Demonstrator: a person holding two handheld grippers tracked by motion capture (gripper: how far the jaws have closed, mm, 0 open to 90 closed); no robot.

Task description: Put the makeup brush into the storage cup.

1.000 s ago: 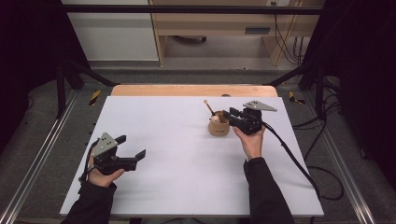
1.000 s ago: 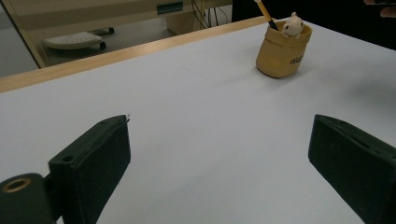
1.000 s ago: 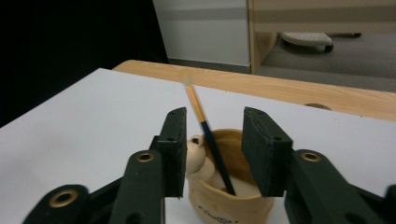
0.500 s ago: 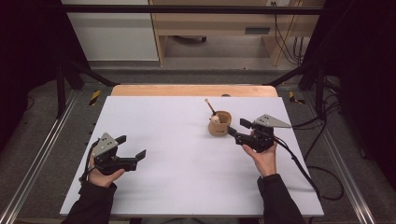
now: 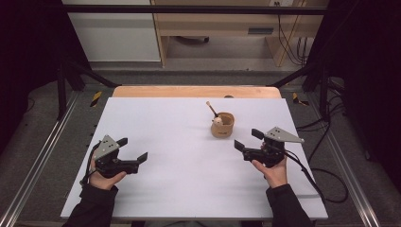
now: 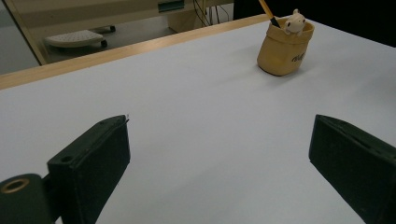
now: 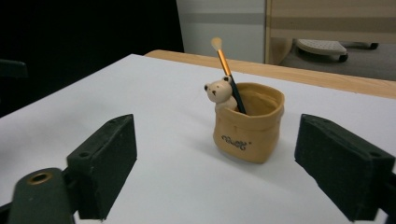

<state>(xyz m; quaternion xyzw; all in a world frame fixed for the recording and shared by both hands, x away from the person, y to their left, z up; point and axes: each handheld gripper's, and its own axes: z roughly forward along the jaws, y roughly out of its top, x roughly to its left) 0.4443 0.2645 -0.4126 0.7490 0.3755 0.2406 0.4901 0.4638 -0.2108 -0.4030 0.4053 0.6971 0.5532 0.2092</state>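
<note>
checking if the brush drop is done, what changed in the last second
The right gripper has pulled back from the pot toward the person, and now sits open and empty, apart from it. One second ago it was right at the pot's rim. The brush stands in the pot beside the bear. The pot and the open left gripper stayed put.

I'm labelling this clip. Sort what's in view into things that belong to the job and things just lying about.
Belongs to the job:
- tan holder, with a small bear figure at its rim
- brush standing in the holder
- right gripper, open, nearest the holder
- left gripper, open

Just lying about:
- wheeled base on the floor beyond the table
- cables at the back
</note>
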